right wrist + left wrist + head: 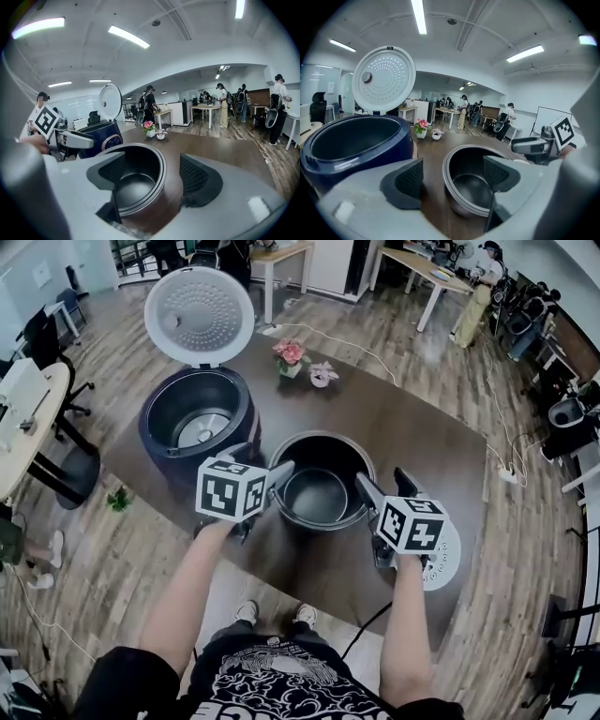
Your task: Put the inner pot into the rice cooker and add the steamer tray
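Left gripper point(452, 174): released, jaws apart across the inner pot's point(319, 493) left rim, one pad inside and one outside, neither pressing.
Right gripper point(154, 176): released too, straddling the pot's right rim in the same way.
Why two sides: I judge a wide round pot lifts level only from opposite rims.
Pot: dark, empty and upright on the table point(412, 437), with a flared lip and a smooth inside.
Rice cooker point(192, 418): just left of the pot and a little behind it, lid point(199, 315) raised, cavity empty and ready.
Steamer tray point(445, 563): white and perforated, flat on the table right of the pot, waiting its turn.
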